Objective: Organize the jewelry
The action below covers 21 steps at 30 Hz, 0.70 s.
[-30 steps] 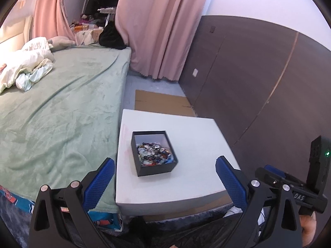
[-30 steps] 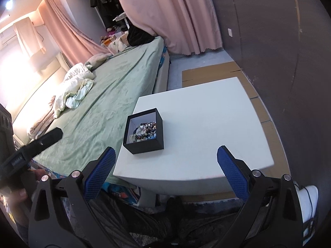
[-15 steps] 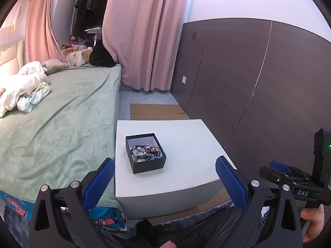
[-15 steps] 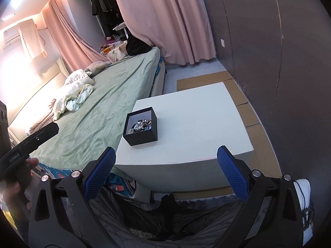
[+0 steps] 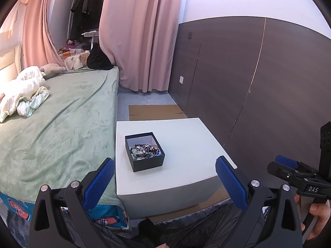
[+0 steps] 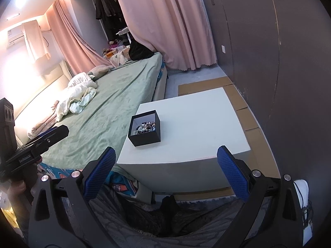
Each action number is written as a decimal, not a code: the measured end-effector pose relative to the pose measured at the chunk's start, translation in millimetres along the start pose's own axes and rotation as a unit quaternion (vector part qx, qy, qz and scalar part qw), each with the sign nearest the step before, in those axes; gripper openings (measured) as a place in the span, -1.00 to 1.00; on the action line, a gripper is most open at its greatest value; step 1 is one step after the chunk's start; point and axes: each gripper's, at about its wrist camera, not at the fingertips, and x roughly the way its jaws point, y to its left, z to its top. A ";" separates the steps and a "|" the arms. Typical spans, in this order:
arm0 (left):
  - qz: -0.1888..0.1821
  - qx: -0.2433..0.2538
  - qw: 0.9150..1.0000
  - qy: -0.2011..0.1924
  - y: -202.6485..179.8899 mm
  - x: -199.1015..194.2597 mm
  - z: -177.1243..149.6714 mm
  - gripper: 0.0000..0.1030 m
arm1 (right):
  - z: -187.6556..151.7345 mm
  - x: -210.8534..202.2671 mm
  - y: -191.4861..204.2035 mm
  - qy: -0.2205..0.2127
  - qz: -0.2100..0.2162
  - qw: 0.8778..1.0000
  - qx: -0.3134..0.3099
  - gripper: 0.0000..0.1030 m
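Note:
A small black open box [image 5: 144, 152] with a heap of beaded jewelry [image 5: 144, 150] inside stands on a low white table [image 5: 186, 144], near its left side. It also shows in the right wrist view [image 6: 144, 128] on the table [image 6: 196, 124]. My left gripper [image 5: 165, 177] is open and empty, held back from the table's near edge. My right gripper [image 6: 165, 169] is open and empty, also short of the table. Each gripper shows at the edge of the other's view.
A bed with a green blanket [image 5: 51, 124] lies against the table's left side. A dark panelled wall [image 5: 258, 82] runs along the right. Flat cardboard [image 5: 155, 111] lies on the floor behind the table. Pink curtains [image 5: 134, 41] hang at the back.
Both grippers have drawn back and tilted up, so the table and box look smaller and farther. Both stay open and empty.

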 end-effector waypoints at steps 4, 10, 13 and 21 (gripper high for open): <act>0.000 0.000 1.000 0.000 -0.6 -0.7 -0.8 0.84 | -1.2 -2.5 -0.4 -0.001 -0.003 1.000 0.000 0.90; -0.003 0.004 1.000 0.002 -4.7 -1.7 0.3 0.84 | -3.2 -3.1 -2.1 0.000 -0.006 1.000 0.002 0.90; -0.002 0.007 1.000 0.001 -5.5 -2.0 0.3 0.84 | -5.1 -3.5 -2.5 0.001 -0.006 1.000 0.002 0.90; 0.008 0.001 1.000 0.007 -5.5 4.8 -0.5 0.84 | -6.0 -4.2 -4.6 0.001 -0.009 1.000 0.007 0.90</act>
